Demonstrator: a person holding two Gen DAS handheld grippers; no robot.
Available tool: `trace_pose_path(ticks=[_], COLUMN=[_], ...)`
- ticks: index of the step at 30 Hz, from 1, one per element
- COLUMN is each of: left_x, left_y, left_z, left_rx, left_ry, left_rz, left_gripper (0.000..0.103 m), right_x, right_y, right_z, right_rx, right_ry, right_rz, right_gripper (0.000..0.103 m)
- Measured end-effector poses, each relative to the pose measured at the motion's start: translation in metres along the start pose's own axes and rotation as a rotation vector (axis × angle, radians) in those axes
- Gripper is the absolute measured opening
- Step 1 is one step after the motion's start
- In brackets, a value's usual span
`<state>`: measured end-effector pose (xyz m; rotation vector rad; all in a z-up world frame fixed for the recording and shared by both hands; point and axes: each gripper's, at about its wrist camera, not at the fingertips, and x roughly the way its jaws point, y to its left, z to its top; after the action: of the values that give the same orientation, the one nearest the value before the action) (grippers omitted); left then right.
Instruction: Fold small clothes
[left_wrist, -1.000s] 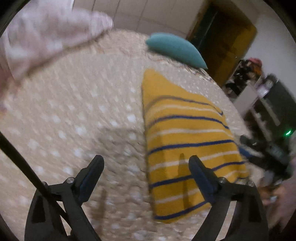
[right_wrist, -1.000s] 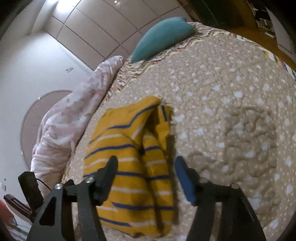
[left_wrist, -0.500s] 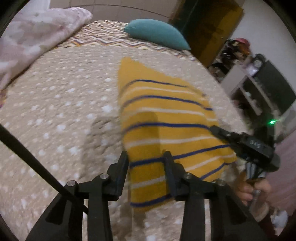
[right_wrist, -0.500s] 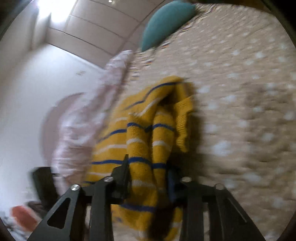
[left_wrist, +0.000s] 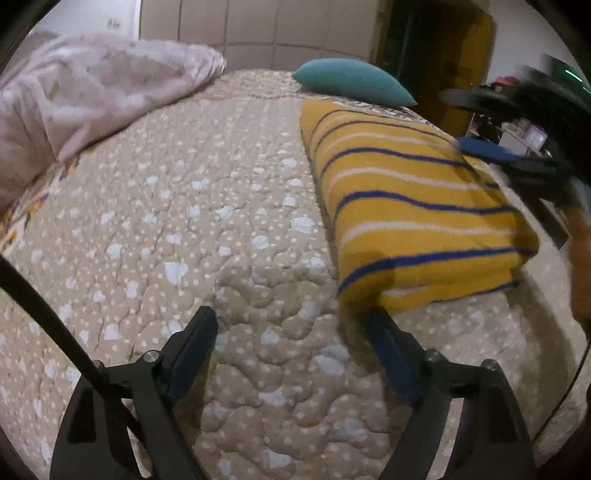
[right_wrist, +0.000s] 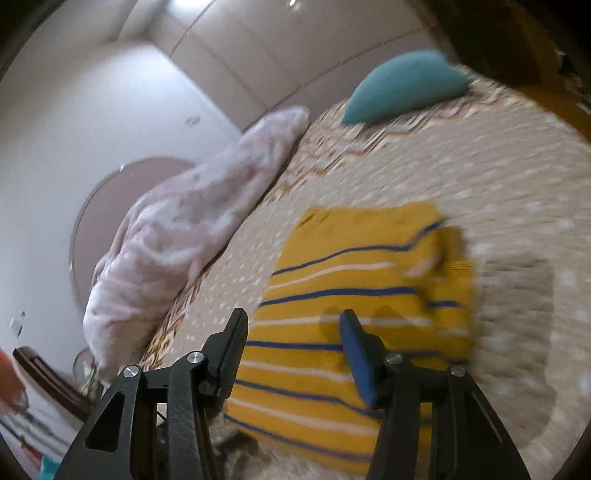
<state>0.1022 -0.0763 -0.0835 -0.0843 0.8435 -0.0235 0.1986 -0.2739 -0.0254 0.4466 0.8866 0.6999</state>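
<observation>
**Yellow knit, folded and let go**

Yellow striped sweater (left_wrist: 413, 199) lies folded on the quilted bed (left_wrist: 184, 221), right of centre. Both the left gripper (left_wrist: 291, 339) and the right gripper (right_wrist: 293, 332) gape wide, holding nothing. It looks soft, light and floppy; pinch a doubled near edge, not a single layer.

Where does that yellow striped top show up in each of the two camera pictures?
Left wrist view: the yellow striped top lies folded on the right side, on the bedspread.
Right wrist view: the same top fills the lower middle, beyond the open right gripper.
Shared landmark: the teal pillow lies past the top in both.
</observation>
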Motion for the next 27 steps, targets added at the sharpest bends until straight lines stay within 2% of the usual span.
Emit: trace_pose_path(ticks=[2,4,5,7,8,11,13,14,15,19,21,22,23,24,27], left_x=[0.001,0.002,0.003,0.004,0.005,0.005,0.009,0.010,0.010,0.008,0.002,-0.002,-0.005,-0.008,-0.011], left_y=[-0.004,-0.004,-0.001,0.001,0.001,-0.004,-0.010,-0.011,-0.011,-0.010,-0.012,-0.013,-0.016,-0.019,-0.027], left_z=[-0.003,-0.002,-0.002,-0.001,0.000,-0.001,0.000,0.000,0.000,-0.001,-0.005,-0.008,-0.012,-0.016,-0.024], left_rx=[0.024,0.020,0.011,0.011,0.019,0.049,0.070,0.071,0.068,0.051,0.016,-0.009,-0.038,-0.053,-0.065], left_ry=[0.001,0.002,0.004,0.013,0.025,0.052,0.067,0.067,0.067,0.059,0.064,0.064,0.063,0.059,0.033], left_rz=[0.014,0.001,-0.022,-0.066,-0.089,-0.062,-0.029,-0.017,-0.015,-0.023,0.008,0.019,0.029,0.043,0.102], left_gripper=[0.089,0.092,0.093,0.103,0.103,0.103,0.103,0.103,0.103,0.103,0.103,0.103,0.103,0.103,0.103], right_x=[0.032,0.045,0.044,0.035,0.031,-0.003,-0.030,-0.042,-0.049,-0.079,-0.087,-0.089,-0.093,-0.092,-0.088], right_y=[-0.016,-0.027,-0.027,-0.025,-0.022,-0.014,-0.021,-0.025,-0.028,-0.020,-0.007,-0.001,0.000,-0.001,-0.022], right_z=[-0.002,-0.014,-0.019,-0.041,-0.051,-0.085,-0.109,-0.120,-0.128,-0.158,-0.159,-0.158,-0.157,-0.153,-0.147], right_rx=[0.081,0.131,0.128,0.111,0.088,-0.010,0.024,0.041,0.041,-0.037,-0.109,-0.161,-0.187,-0.192,-0.112], right_ry=[0.077,0.074,0.069,0.100,0.107,0.089,0.065,0.064,0.066,-0.009,-0.064,-0.093,-0.104,-0.103,-0.092], right_rz=[0.052,0.027,0.036,0.029,0.020,-0.061,-0.065,-0.092,-0.142,-0.301,-0.453,-0.535,-0.576,-0.605,-0.623], right_gripper=[0.056,0.046,0.046,0.046,0.045,0.045,0.045,0.046,0.051,0.051,0.052,0.055,0.059,0.066,0.067])
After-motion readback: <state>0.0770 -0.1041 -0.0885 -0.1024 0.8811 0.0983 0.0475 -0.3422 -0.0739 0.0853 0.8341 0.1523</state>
